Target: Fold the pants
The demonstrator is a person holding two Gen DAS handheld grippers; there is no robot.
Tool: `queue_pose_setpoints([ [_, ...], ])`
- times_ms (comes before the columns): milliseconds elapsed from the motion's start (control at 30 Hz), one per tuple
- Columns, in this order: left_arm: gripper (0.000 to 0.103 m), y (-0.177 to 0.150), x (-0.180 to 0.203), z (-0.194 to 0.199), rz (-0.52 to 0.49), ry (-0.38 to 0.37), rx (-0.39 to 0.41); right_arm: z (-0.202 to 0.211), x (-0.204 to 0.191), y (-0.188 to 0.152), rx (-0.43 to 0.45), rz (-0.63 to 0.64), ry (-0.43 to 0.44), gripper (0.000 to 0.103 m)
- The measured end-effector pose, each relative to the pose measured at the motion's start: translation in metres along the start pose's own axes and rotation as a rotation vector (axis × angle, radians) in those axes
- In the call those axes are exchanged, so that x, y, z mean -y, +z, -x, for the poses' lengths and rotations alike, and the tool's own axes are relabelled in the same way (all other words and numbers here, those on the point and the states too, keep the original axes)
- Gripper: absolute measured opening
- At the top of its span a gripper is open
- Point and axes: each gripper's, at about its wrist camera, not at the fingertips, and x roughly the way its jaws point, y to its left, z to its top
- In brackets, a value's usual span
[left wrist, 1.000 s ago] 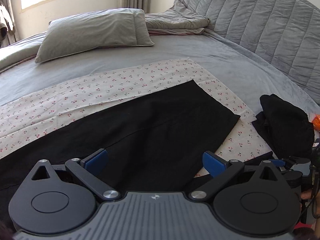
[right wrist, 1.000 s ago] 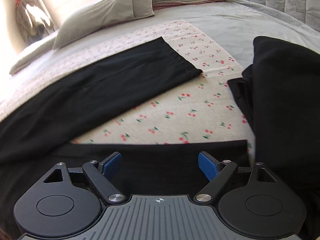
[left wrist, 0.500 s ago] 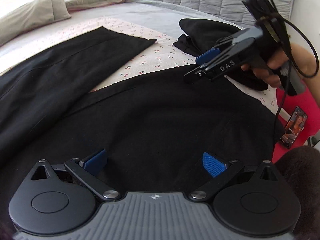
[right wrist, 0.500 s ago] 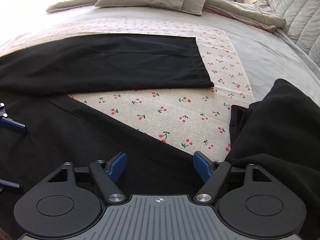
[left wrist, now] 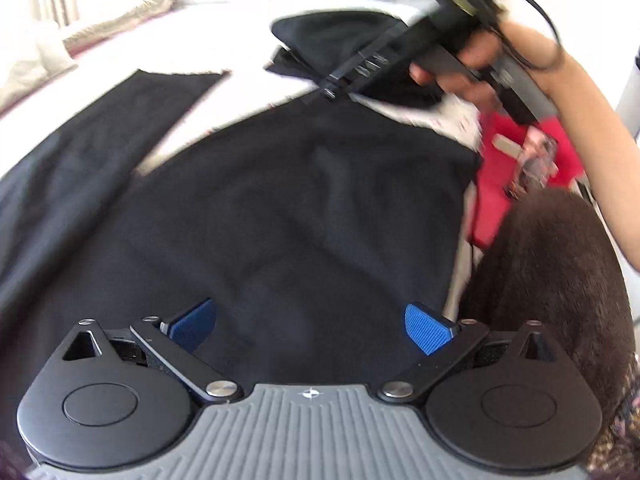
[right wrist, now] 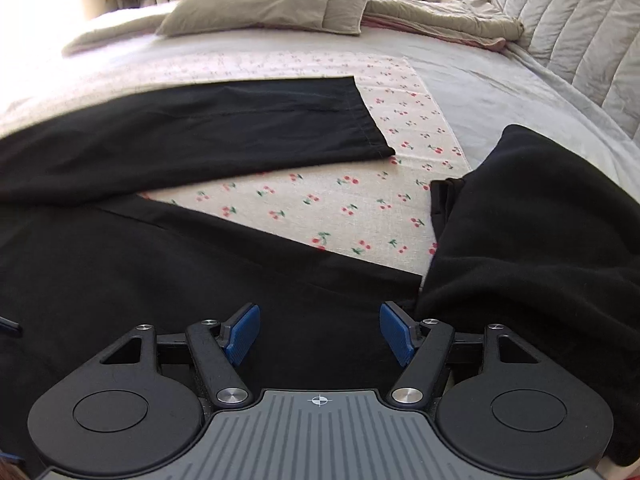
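pants (right wrist: 168,264) flat on the cherry-print cloth (right wrist: 320,208), beneath both grippers' wide-apart, empty jaws, untouched by either

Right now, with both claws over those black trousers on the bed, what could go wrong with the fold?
1. The heap of other black clothing touches the near trouser leg beside the right claw; the claw might snag it too.
2. The far trouser leg splays away, so the legs may fold unevenly.
3. The cherry-print cloth underneath could get pinched along.
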Motion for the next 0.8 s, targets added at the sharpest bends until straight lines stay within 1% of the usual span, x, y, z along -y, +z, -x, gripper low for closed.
queue_pose_setpoints([
  [67, 0.103, 0.013, -0.022, 0.011, 0.037, 0.046, 0.057, 0.005, -0.005, 0.010, 0.047, -0.048, 0.045, 0.072],
  [133, 0.103, 0.033, -0.047, 0.013, 0.096, 0.089, 0.089, -0.002, -0.010, 0.025, 0.088, -0.094, 0.057, 0.076],
  [167, 0.103, 0.043, -0.060, 0.013, 0.127, 0.110, 0.098, -0.008, -0.010, 0.033, 0.102, -0.136, 0.061, 0.076],
  [233, 0.103, 0.069, -0.089, 0.009, 0.194, 0.177, 0.116, -0.028, -0.004, 0.046, 0.129, -0.230, 0.080, 0.076],
  [300, 0.103, 0.097, -0.118, 0.001, 0.233, 0.229, 0.129, -0.051, 0.006, 0.051, 0.169, -0.318, 0.089, 0.076],
  [333, 0.103, 0.107, -0.133, -0.003, 0.244, 0.247, 0.136, -0.063, 0.012, 0.052, 0.173, -0.364, 0.085, 0.076],
  [433, 0.103, 0.149, -0.176, -0.038, 0.244, 0.296, 0.150, -0.102, 0.030, 0.057, 0.157, -0.506, 0.057, 0.076],
  [500, 0.102, 0.173, -0.206, -0.073, 0.232, 0.326, 0.154, -0.114, 0.033, 0.061, 0.181, -0.533, 0.037, 0.075],
  [567, 0.097, 0.193, -0.236, -0.108, 0.235, 0.312, 0.141, -0.121, 0.032, 0.064, 0.215, -0.522, 0.012, 0.075],
  [600, 0.090, 0.202, -0.250, -0.127, 0.248, 0.306, 0.137, -0.124, 0.031, 0.065, 0.231, -0.518, 0.000, 0.074],
  [633, 0.086, 0.206, -0.262, -0.142, 0.267, 0.298, 0.138, -0.128, 0.031, 0.065, 0.246, -0.511, -0.013, 0.072],
  [733, 0.082, 0.218, -0.285, -0.176, 0.326, 0.235, 0.161, -0.136, 0.032, 0.068, 0.285, -0.494, -0.045, 0.068],
  [800, 0.079, 0.225, -0.297, -0.191, 0.357, 0.188, 0.182, -0.139, 0.034, 0.070, 0.311, -0.516, -0.057, 0.065],
])
